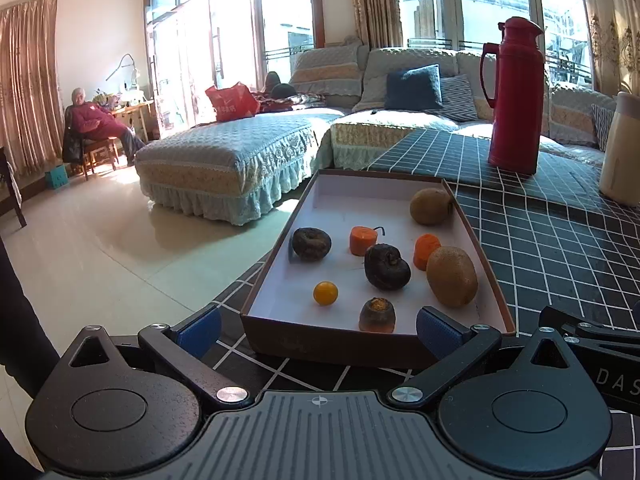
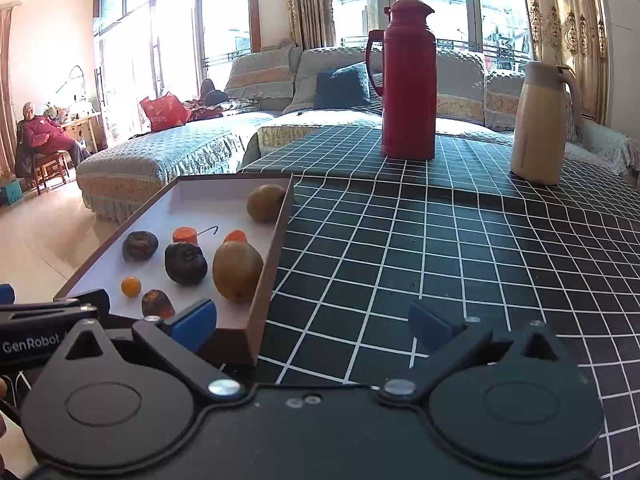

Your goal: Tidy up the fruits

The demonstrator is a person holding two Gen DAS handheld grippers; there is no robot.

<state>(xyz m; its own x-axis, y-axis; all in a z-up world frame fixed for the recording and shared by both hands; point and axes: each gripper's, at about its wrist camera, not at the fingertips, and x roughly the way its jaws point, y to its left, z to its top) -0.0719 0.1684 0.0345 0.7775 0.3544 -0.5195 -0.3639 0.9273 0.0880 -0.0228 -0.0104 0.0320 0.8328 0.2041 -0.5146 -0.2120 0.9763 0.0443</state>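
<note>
Both the left gripper (image 1: 318, 330) and the right gripper (image 2: 312, 322) hang with jaws spread wide and empty at the near end of the shallow box (image 1: 280, 236), which holds two kiwis (image 1: 452, 276), carrot pieces (image 1: 363, 241), dark fruits (image 1: 387, 267) and a small orange fruit (image 1: 325, 293) on the checked tablecloth (image 2: 440, 248).

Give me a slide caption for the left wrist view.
Open left gripper faces a shallow box of kiwis, carrot pieces and dark fruits on a grid-patterned tablecloth.

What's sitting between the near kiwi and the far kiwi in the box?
One cut orange carrot chunk lies between the near brown kiwi and the far brown kiwi in the shallow cardboard box, clearest in the left wrist view.
</note>
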